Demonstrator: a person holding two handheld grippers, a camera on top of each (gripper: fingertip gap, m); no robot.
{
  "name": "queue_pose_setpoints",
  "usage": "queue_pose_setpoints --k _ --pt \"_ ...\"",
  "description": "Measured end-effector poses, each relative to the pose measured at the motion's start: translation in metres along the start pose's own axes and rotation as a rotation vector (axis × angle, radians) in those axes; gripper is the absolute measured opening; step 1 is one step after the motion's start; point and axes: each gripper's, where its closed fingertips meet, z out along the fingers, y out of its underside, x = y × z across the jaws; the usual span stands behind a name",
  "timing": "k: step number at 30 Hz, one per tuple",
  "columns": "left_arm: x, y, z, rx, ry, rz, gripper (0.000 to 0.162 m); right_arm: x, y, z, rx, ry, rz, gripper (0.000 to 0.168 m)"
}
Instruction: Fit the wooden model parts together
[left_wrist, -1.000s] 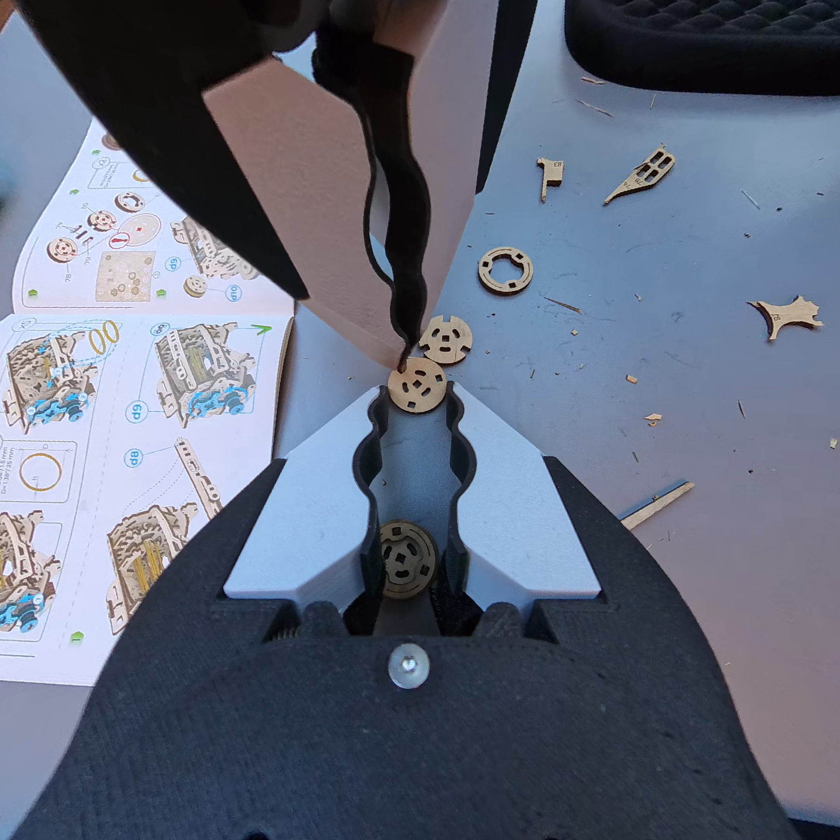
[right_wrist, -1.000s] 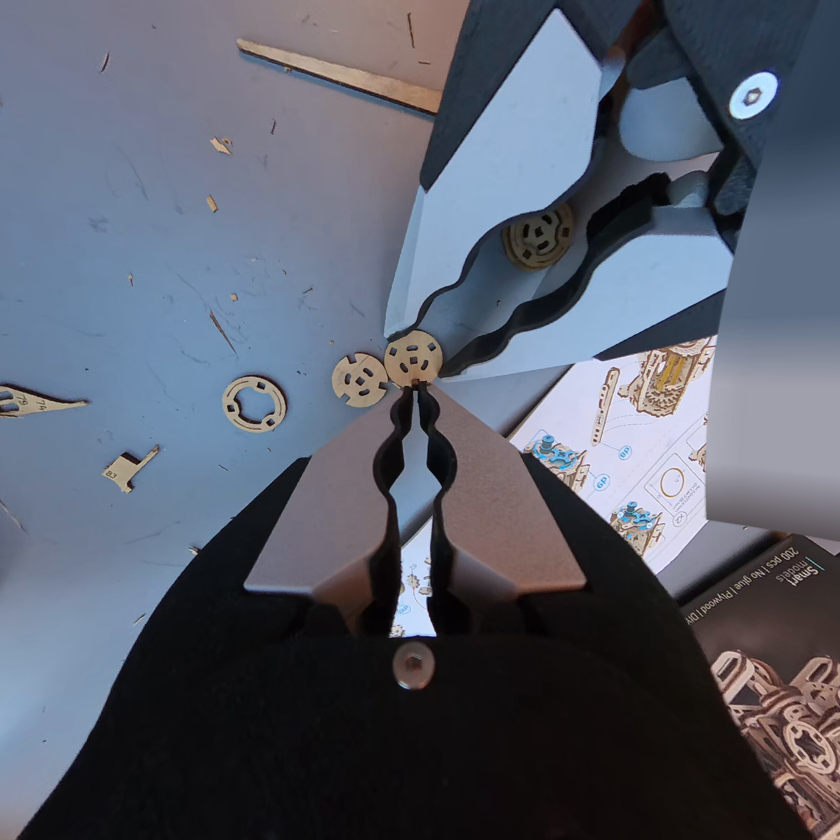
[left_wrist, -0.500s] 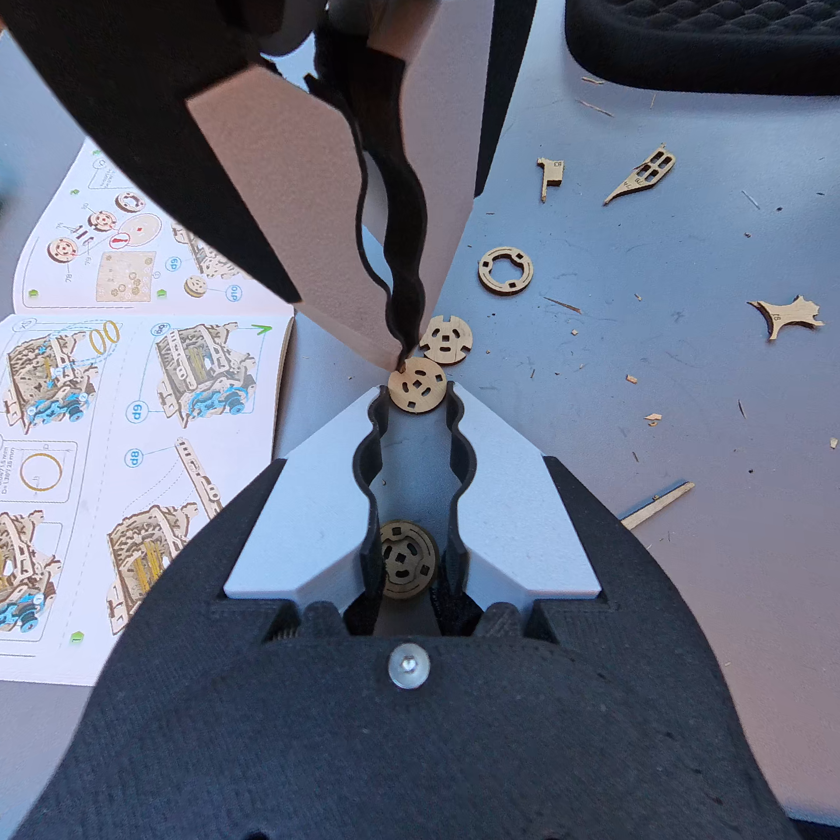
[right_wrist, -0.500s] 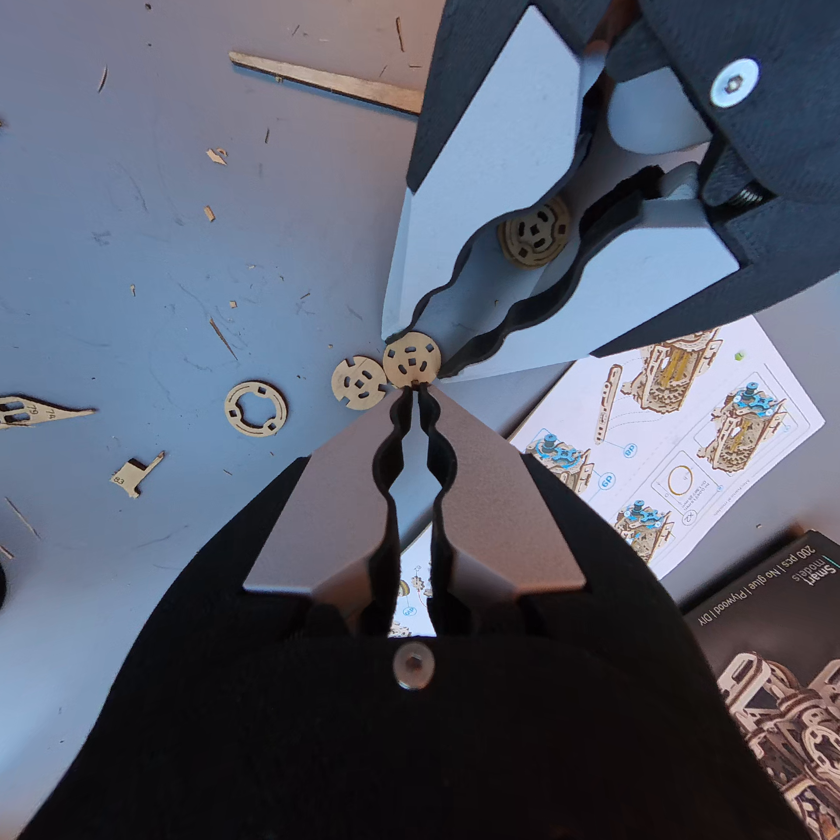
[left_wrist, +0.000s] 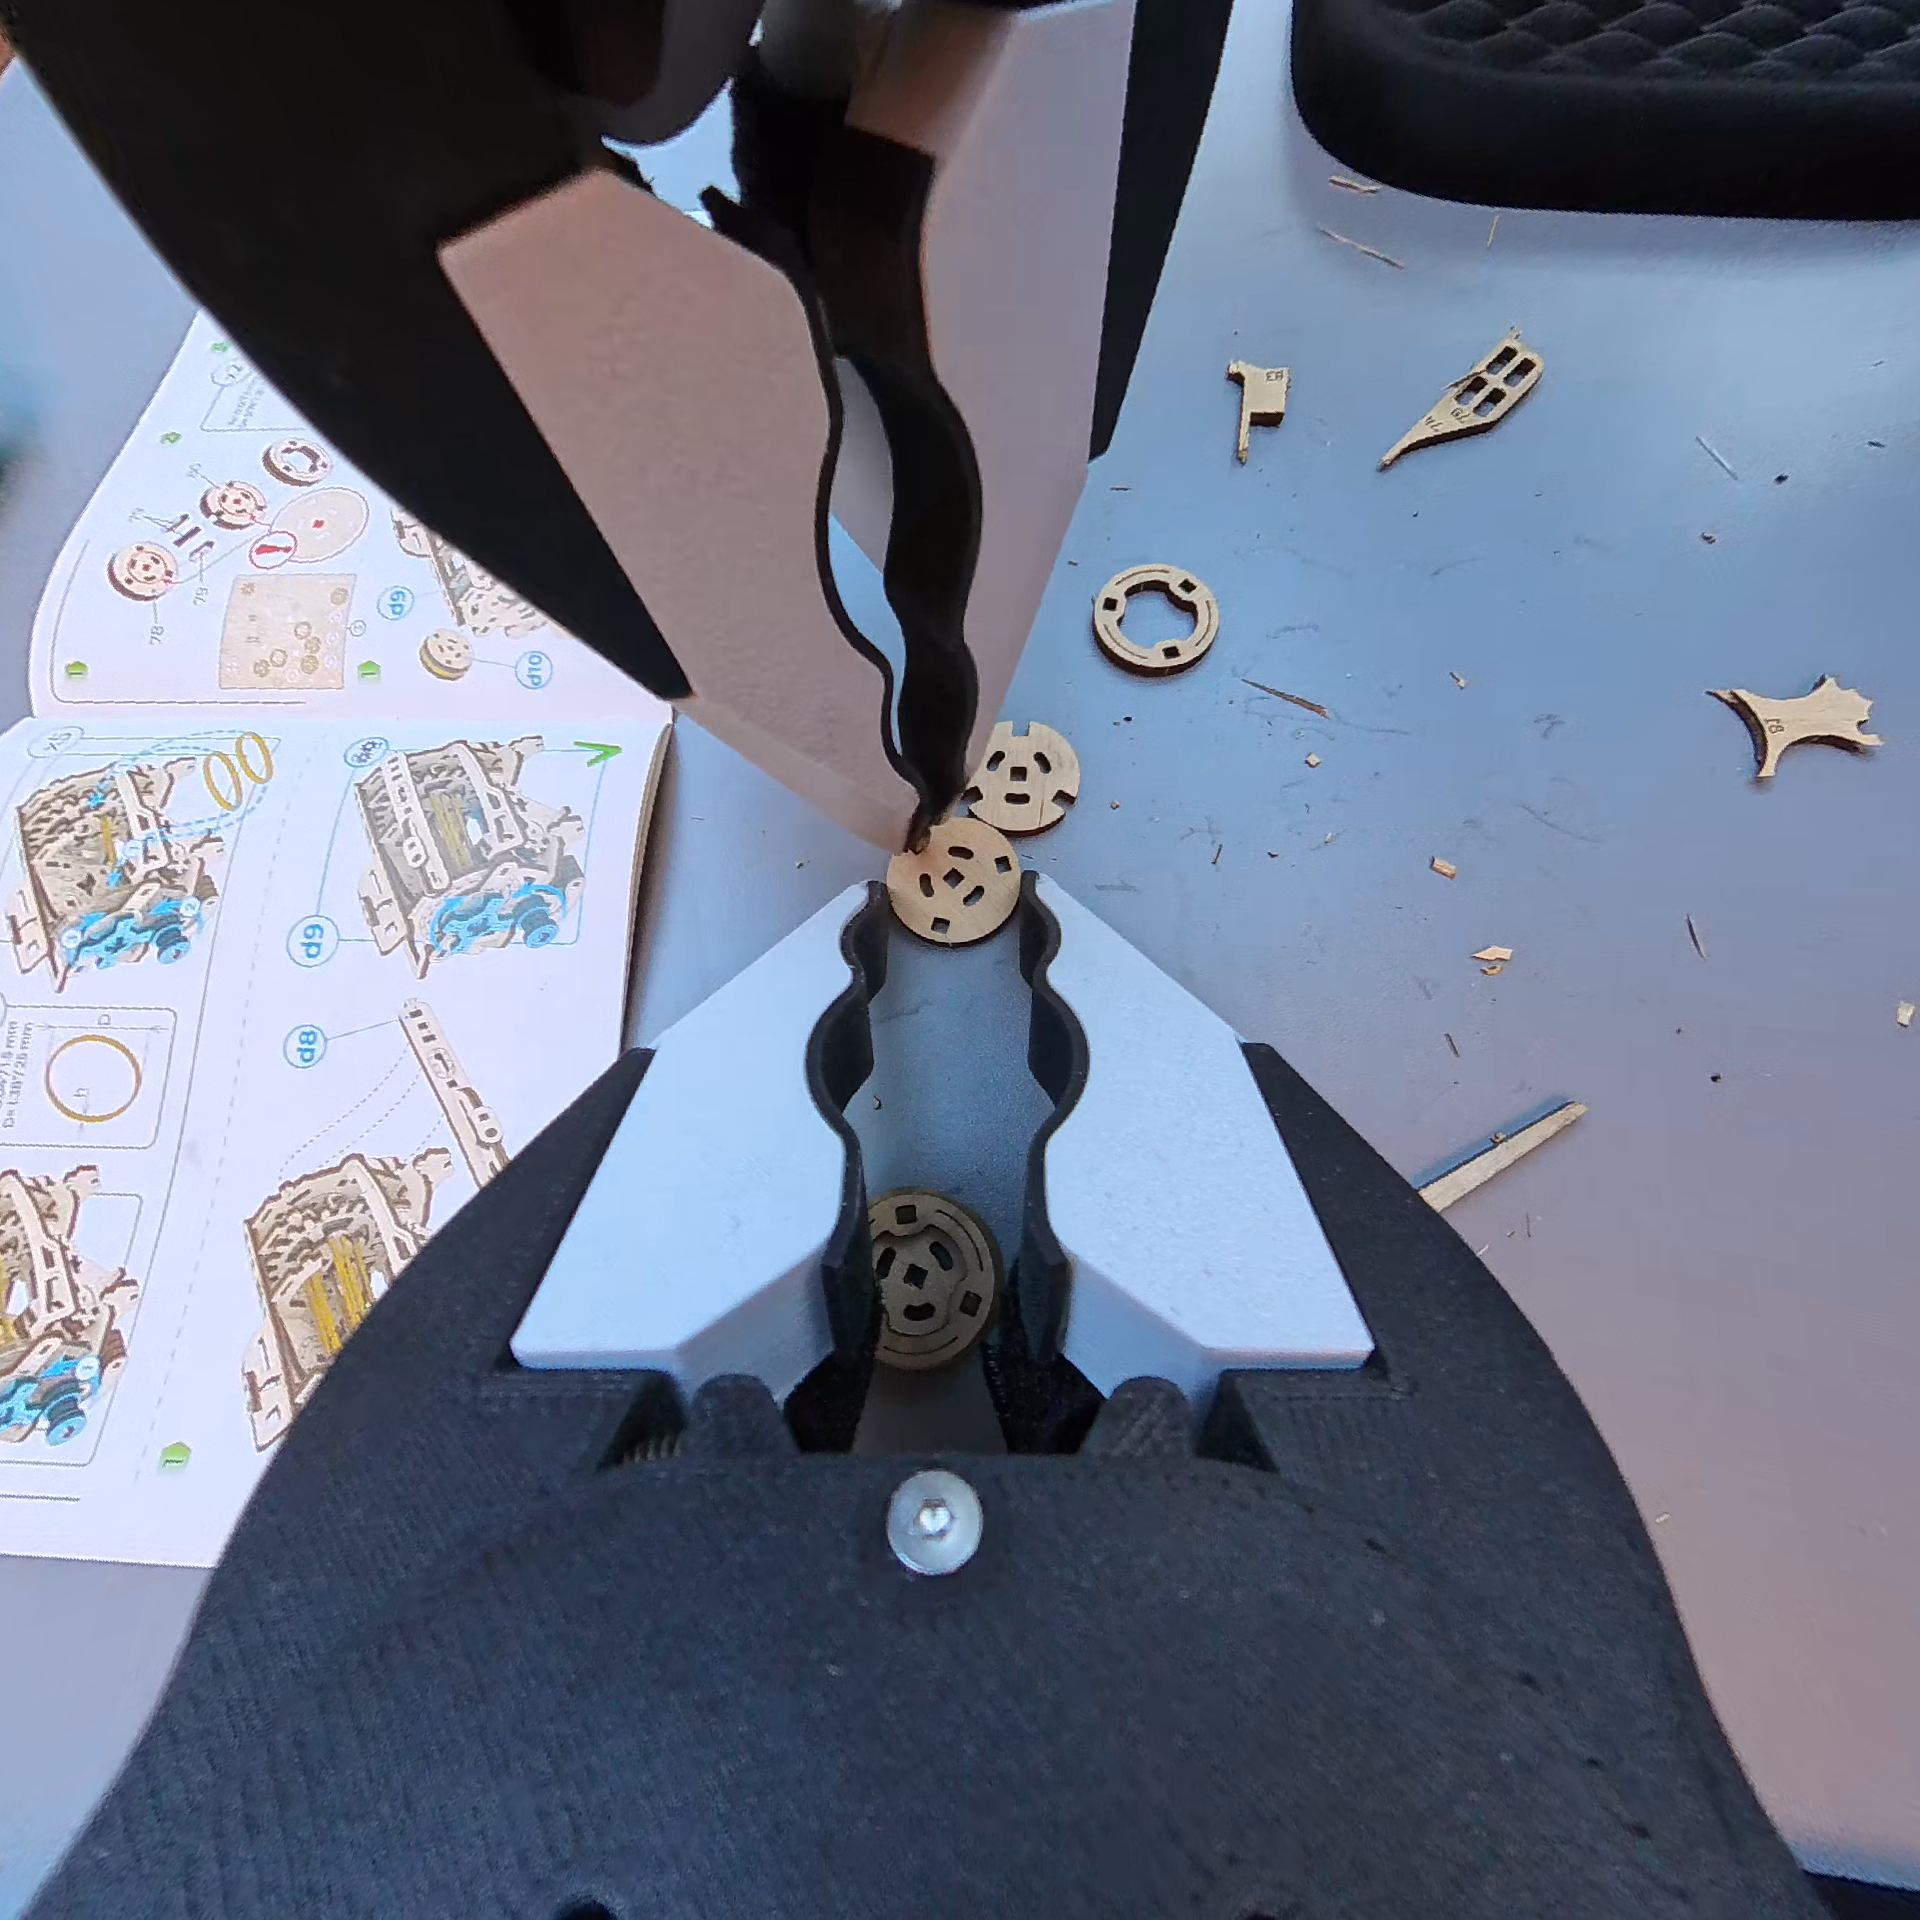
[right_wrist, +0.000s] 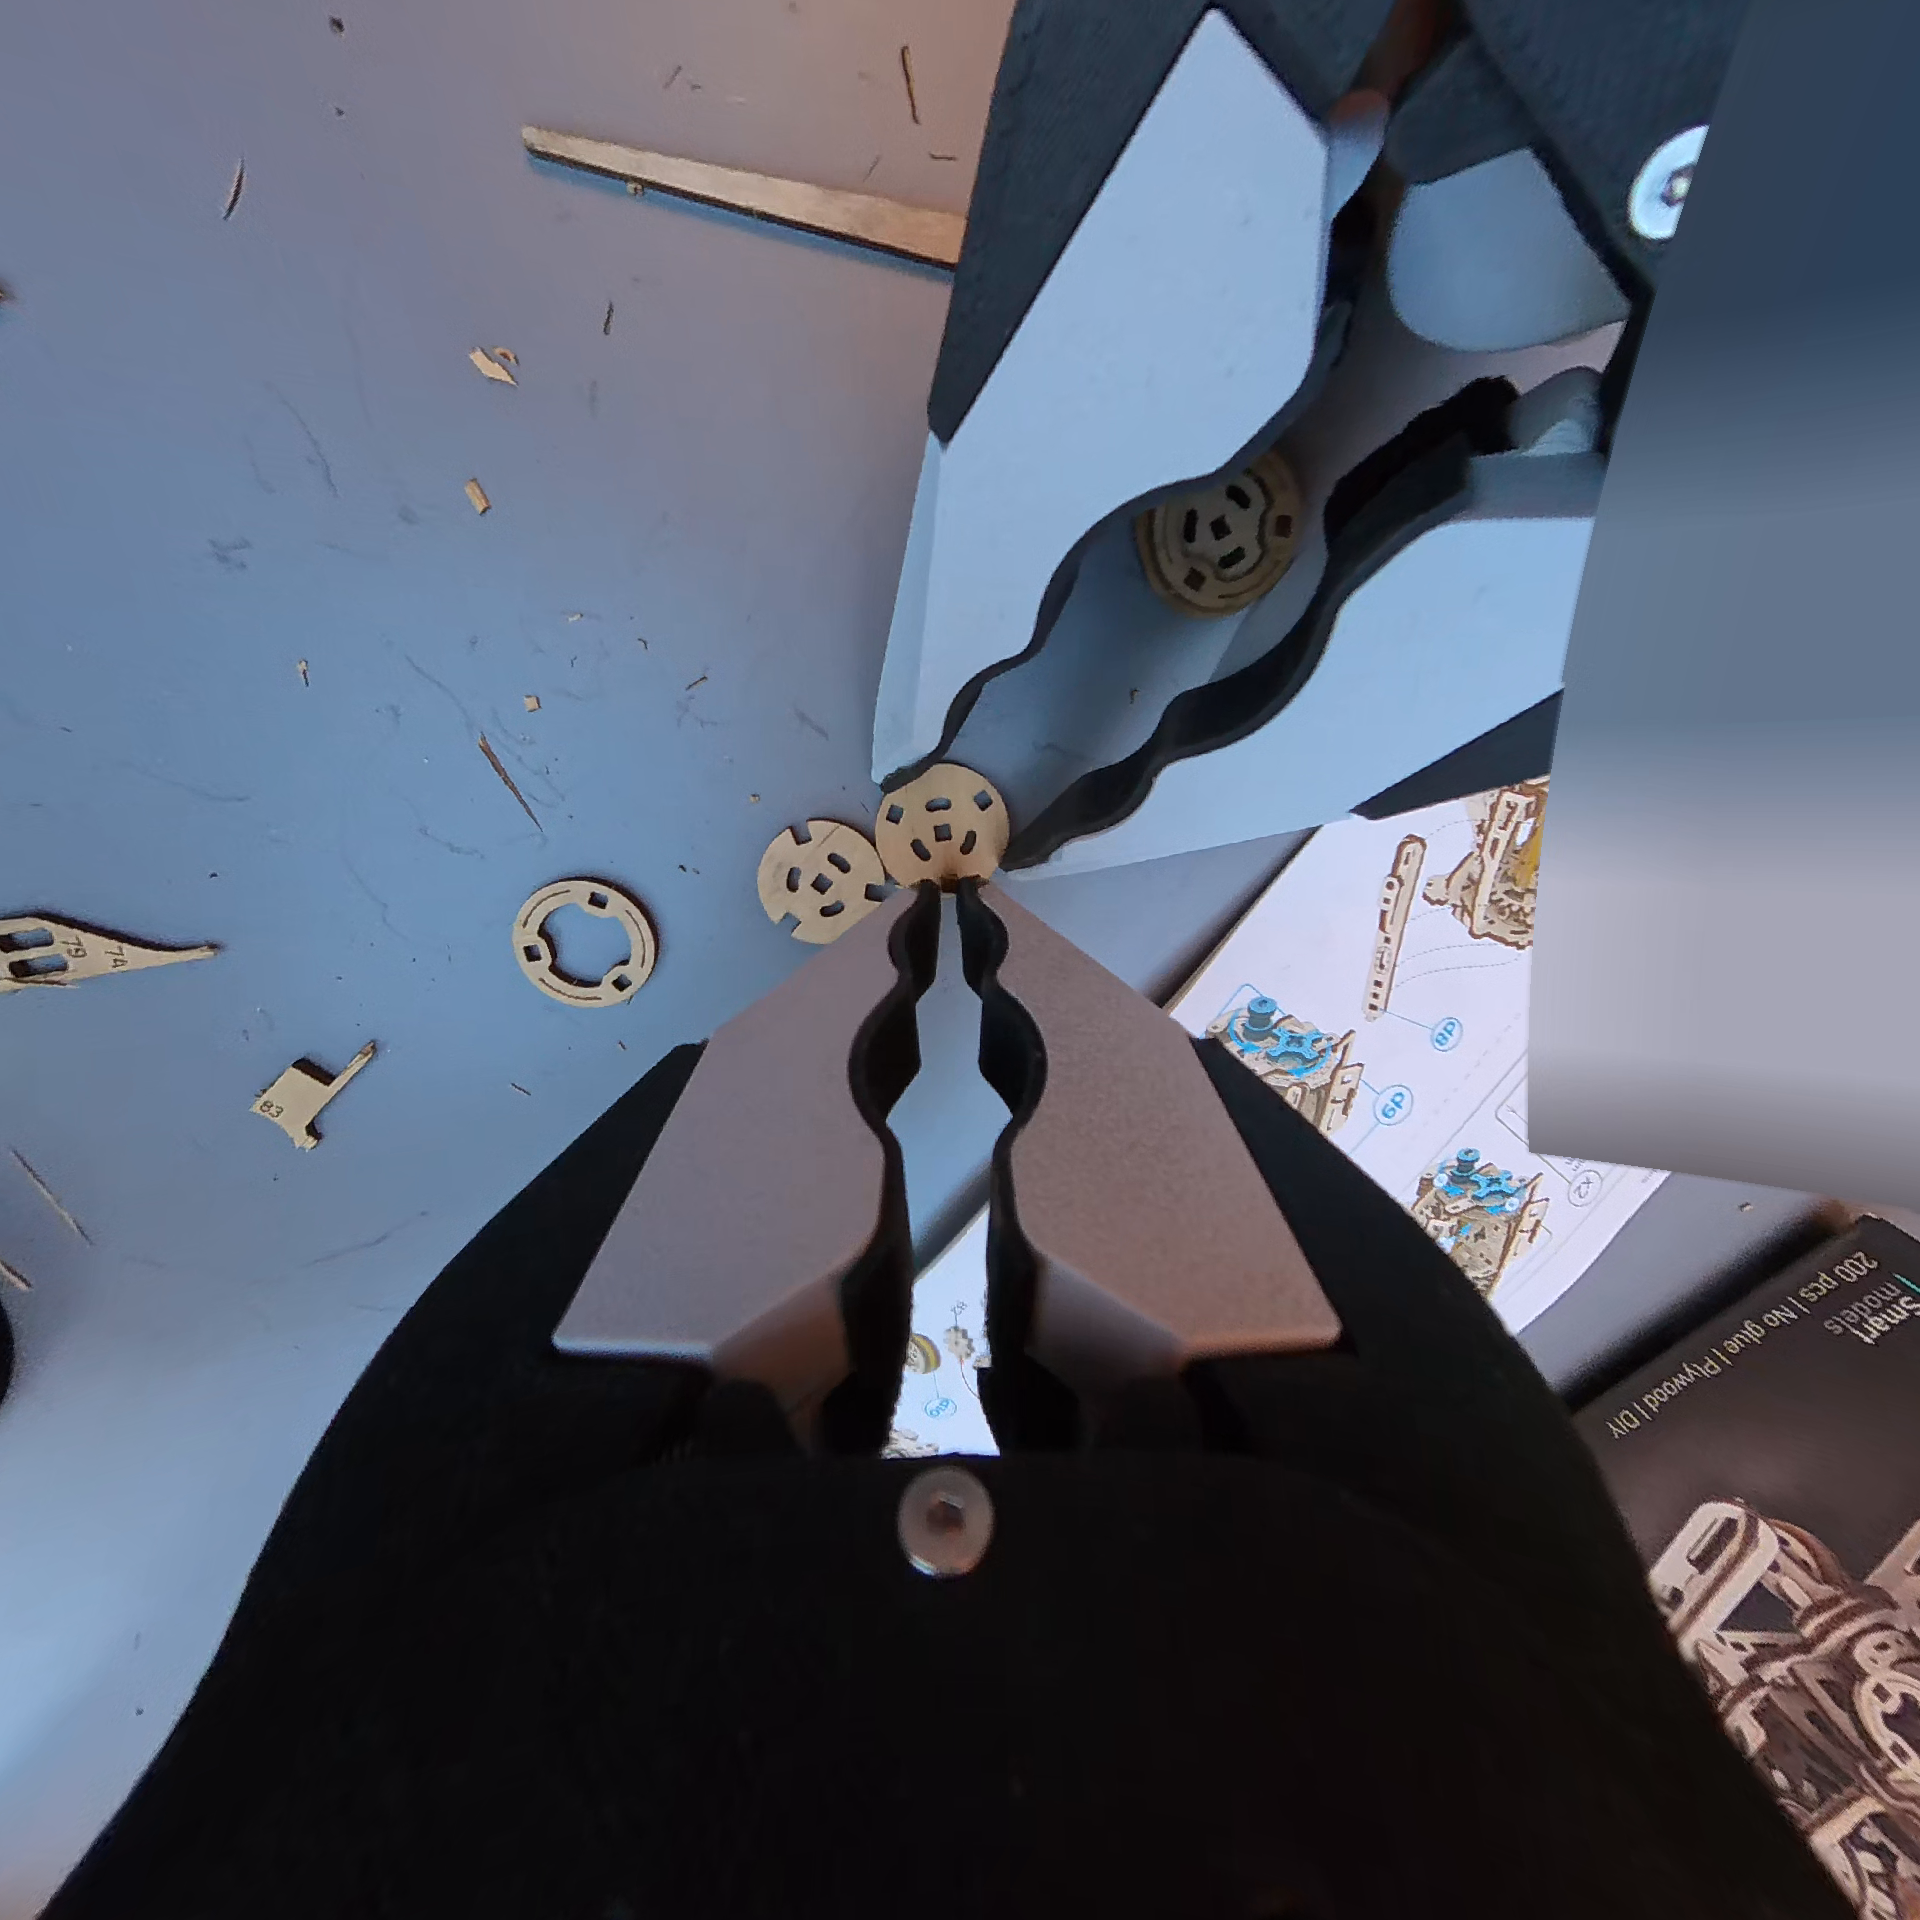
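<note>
Left wrist view: left gripper (left_wrist: 953, 891) fingers clamp disc (left_wrist: 953, 881) on table (left_wrist: 1558, 831). Right gripper (right_wrist: 948, 886) fingers nearly together, tips at disc's edge. Slotted disc (left_wrist: 1020, 777) just beyond.

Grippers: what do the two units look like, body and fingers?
Both match: the left gripper and right gripper have a textured black printed body, two light grey wedge-shaped fingers lined with wavy black pads, and a silver hex screw centred behind them. No cables or sleeves visible.
</note>
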Motion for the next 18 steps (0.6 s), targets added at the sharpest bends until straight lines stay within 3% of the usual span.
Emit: queue_pose_setpoints --k 13,18 --pt "0.0 0.0 0.0 0.0 -0.001 0.0 0.024 -0.002 -0.004 0.0 0.027 -0.007 0.023 0.001" --pt "-0.003 0.0 -0.002 0.002 -0.017 -0.024 0.025 0.004 -0.006 -0.011 0.182 0.049 0.131 0.001"
